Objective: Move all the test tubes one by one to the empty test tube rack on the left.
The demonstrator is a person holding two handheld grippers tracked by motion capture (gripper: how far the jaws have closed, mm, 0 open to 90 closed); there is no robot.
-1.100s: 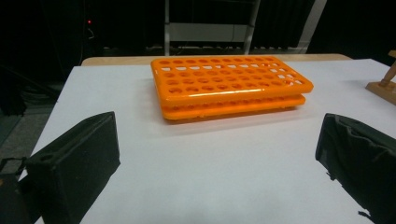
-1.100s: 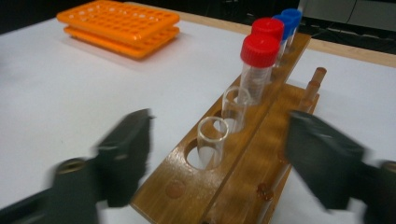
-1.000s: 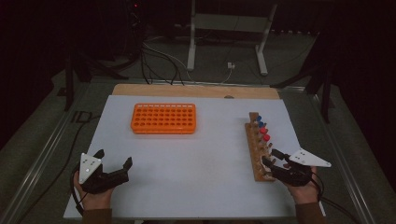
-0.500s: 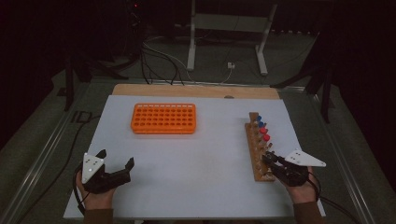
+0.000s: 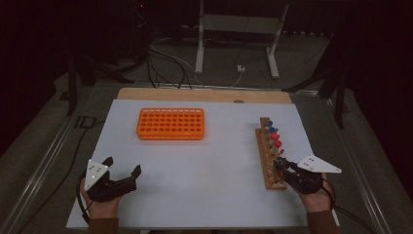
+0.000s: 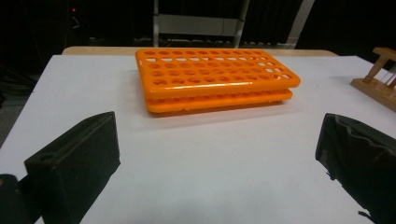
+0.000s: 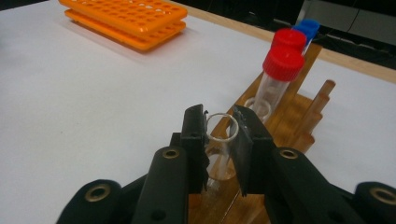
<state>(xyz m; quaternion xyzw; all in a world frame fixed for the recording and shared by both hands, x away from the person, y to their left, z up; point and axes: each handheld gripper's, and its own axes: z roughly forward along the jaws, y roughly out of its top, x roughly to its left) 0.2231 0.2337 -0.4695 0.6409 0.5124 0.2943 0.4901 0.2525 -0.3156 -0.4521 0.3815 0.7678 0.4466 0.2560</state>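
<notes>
A wooden tube rack [image 5: 269, 157] stands on the right of the white table sheet [image 5: 209, 170]. It holds tubes with red caps [image 7: 283, 62] and blue caps [image 7: 308, 25], and an uncapped clear tube [image 7: 220, 136] at its near end. My right gripper [image 7: 222, 125] is shut on that clear tube's rim, the tube still upright in the rack [image 7: 292, 116]. From above, the right gripper [image 5: 279, 165] sits at the rack's near end. My left gripper [image 5: 122, 165] rests open at the front left, its jaws wide apart with nothing between them, facing the orange rack [image 6: 215, 77].
The empty orange tube rack [image 5: 170, 123] with several rows of holes lies at the back left of the sheet. A wooden board edge [image 5: 204, 94] runs along the far side. Cables and a metal stand [image 5: 236, 29] lie on the floor beyond.
My right gripper has edged slightly left onto the near end of the wooden rack. The left gripper has stayed put.
</notes>
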